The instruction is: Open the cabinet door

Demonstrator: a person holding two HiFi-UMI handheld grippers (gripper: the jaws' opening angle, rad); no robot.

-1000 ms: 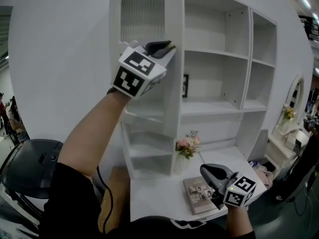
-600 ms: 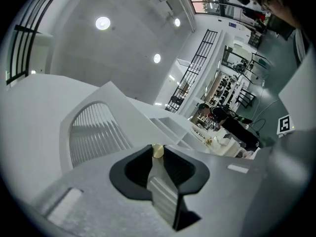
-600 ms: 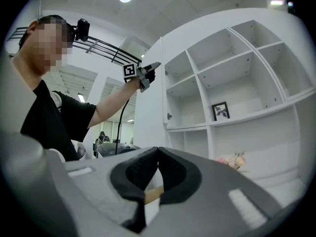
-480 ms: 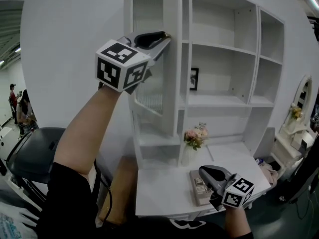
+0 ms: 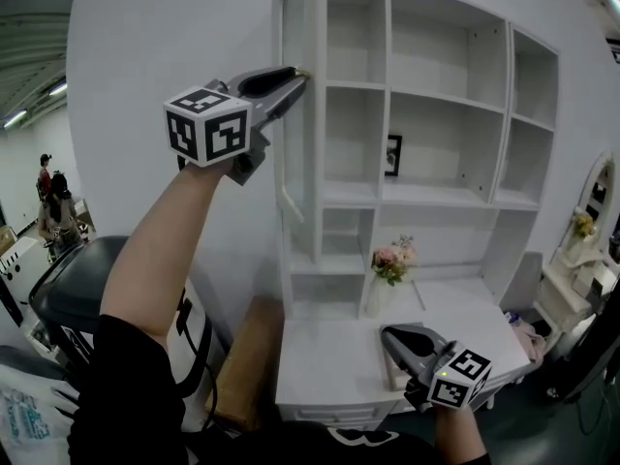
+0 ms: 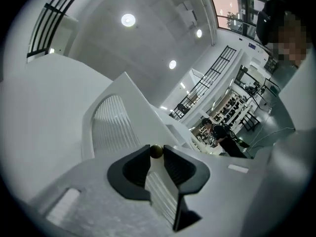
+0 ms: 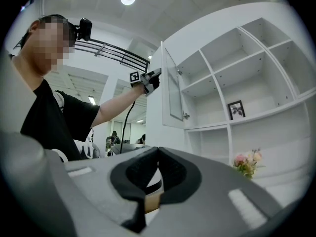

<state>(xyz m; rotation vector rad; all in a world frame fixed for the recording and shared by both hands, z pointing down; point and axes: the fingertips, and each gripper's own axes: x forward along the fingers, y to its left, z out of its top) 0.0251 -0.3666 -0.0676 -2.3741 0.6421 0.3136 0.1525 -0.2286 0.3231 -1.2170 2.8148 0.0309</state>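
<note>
Cabinet door (image 5: 300, 143) is standing swung well out from the left end of the white shelf cabinet (image 5: 436, 114), so the head view catches it almost edge-on. From the left gripper view you can see its arched panel of ribbed glass (image 6: 111, 127). The right gripper view shows the door hanging off the cabinet's left upright, with its free edge pointing away from the shelves.

The left tongs (image 5: 298, 74) are up high at that free edge and pinching the small brass knob (image 6: 156, 151). The knob sits right at the tips with a pad against either side of it. The marker cube (image 5: 208, 124) sits behind the tongs, and the person's bare forearm (image 5: 160, 260) reaches up to it from the lower left.

The right tongs (image 7: 157, 152) are well apart from all that, down low over the white desk (image 5: 329, 366) under the shelves. They're pressed together with nothing between the tips, so they aren't gripping anything.

On the desk, right by the cabinet's lower cubbies, there's a little bunch of pink flowers (image 5: 391, 260). A small framed picture (image 5: 392, 154) sits on a shelf higher up. Off to the left is a dark grey chair (image 5: 73, 298), with a couple of people (image 5: 53, 206) way back in the room.
</note>
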